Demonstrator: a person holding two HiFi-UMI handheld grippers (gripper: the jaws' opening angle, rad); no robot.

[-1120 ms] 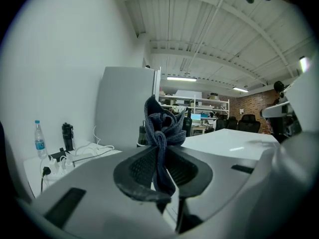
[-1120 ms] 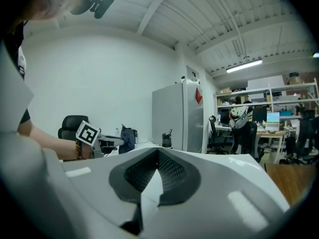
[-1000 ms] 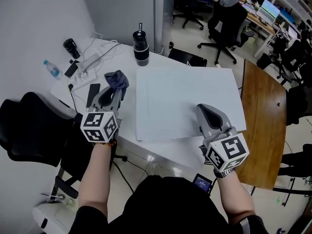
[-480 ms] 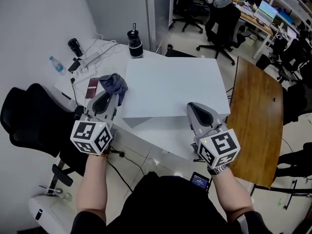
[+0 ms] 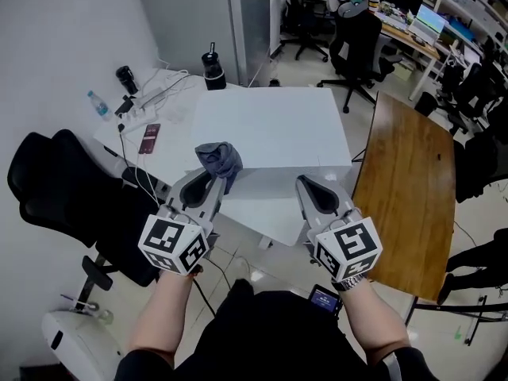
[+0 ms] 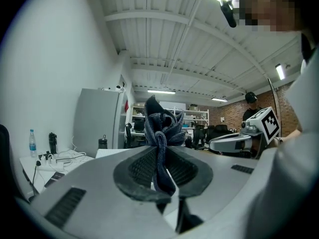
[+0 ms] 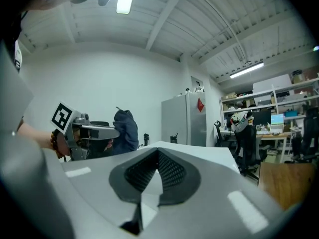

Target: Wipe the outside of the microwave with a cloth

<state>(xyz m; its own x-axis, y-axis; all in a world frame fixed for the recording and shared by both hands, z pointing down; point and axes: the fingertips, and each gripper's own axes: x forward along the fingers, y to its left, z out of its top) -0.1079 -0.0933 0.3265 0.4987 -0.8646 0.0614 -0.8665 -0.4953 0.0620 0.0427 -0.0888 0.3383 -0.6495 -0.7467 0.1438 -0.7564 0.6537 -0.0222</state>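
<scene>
Fingers of the left gripper: nearly closed, pinched on a dark blue cloth. The fabric fills the narrow gap and bunches up in a knot above the tips. Fingers of the right gripper: shut tip to tip, nothing between them.

Cloth in the head view sits just left of frame centre, over the near left corner of the microwave, a plain white box seen from above. Whether cloth touches the box: cannot tell from here. The left gripper view shows it standing free against the room, so probably not pressed on yet. Right gripper is lower centre-right, near the box's front edge and apart from it.

Progress, as a judgement: cloth is in hand and brought up to the box, but no wiping stroke is evident. Top, front and sides all appear left to do.

Around it: the microwave stands on a white table. At the table's far end, in the upper left of the frame, are a power strip with cables, a water bottle, a phone and a dark flask. A black chair is at left and a wooden table at right.
</scene>
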